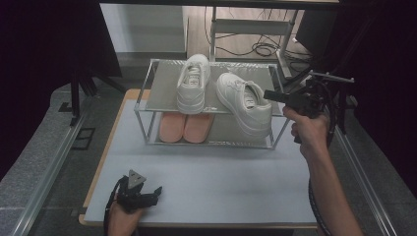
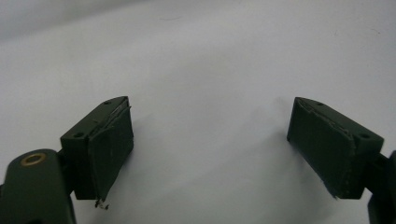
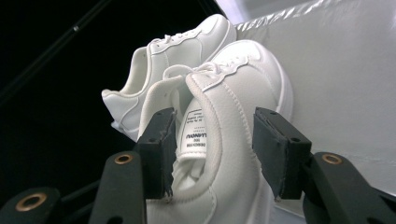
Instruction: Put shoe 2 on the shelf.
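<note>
Two white sneakers stand on the top shelf of a metal rack (image 1: 162, 93). The left sneaker (image 1: 193, 83) points away from me. The right sneaker (image 1: 243, 103) lies at an angle, its heel toward the rack's front right corner. My right gripper (image 1: 268, 94) reaches that heel from the right. In the right gripper view the right gripper (image 3: 215, 116) is open and straddles the padded collar of the near sneaker (image 3: 233, 93); the pads do not press on it. The other sneaker (image 3: 159, 60) stands behind. My left gripper (image 1: 153, 195) rests open on the table's near left, and the left gripper (image 2: 208, 100) holds nothing.
A pair of pink slippers (image 1: 186, 127) sits on the rack's lower shelf. The rack stands at the back of a pale grey mat (image 1: 211, 172) on the table. Dark curtains hang at both sides, and cables lie on the floor (image 1: 260, 49) behind.
</note>
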Motion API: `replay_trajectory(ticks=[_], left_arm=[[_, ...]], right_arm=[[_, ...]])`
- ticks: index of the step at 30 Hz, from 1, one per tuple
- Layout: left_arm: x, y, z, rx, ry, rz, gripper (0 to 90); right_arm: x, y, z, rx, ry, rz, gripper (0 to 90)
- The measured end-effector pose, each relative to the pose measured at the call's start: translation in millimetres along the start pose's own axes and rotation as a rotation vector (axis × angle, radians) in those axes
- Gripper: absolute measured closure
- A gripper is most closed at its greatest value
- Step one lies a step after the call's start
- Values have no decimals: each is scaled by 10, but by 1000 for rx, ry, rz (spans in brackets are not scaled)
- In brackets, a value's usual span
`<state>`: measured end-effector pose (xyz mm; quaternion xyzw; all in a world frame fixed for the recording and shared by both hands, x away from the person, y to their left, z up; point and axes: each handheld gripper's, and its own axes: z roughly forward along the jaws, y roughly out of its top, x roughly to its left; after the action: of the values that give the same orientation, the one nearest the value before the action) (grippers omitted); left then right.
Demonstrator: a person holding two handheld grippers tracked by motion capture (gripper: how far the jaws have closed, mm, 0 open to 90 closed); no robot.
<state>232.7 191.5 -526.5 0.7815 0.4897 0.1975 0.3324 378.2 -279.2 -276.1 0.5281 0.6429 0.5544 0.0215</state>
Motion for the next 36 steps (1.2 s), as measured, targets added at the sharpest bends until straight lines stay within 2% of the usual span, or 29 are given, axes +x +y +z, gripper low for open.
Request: replay_trajectory(ticks=[4, 5, 6, 8, 10, 11, 15, 21, 24, 31, 36], left_arm=[[0, 0, 0, 0, 0, 0, 144], [0, 0, 0, 0, 0, 0, 144], [-1, 0, 0, 0, 0, -1, 144], [-1, 0, 0, 0, 0, -1, 144], [0, 0, 0, 1, 0, 0, 144], [-1, 0, 0, 0, 0, -1, 144], [-1, -1, -1, 0, 0, -1, 144], [-1, -1, -1, 0, 0, -1, 144], [-3, -3, 0, -3, 2, -1, 144], [-2, -2, -1, -1, 1, -1, 144], [-3, -3, -1, -1, 2, -1, 145]], right_arm=[[21, -5, -135, -23, -24, -64, 498], [21, -5, -135, -23, -24, -64, 498], [22, -23, -207, -31, -43, -99, 498], [23, -53, -269, -32, -65, -129, 503], [25, -74, -293, -28, -76, -147, 506], [29, -130, -331, -18, -97, -175, 516], [35, -258, -372, 6, -115, -216, 542], [62, -430, -412, 25, -107, -261, 589], [75, -599, -434, 36, -104, -289, 666], [34, -835, -470, 31, -77, -304, 883], [31, -901, -427, 36, -57, -316, 900]])
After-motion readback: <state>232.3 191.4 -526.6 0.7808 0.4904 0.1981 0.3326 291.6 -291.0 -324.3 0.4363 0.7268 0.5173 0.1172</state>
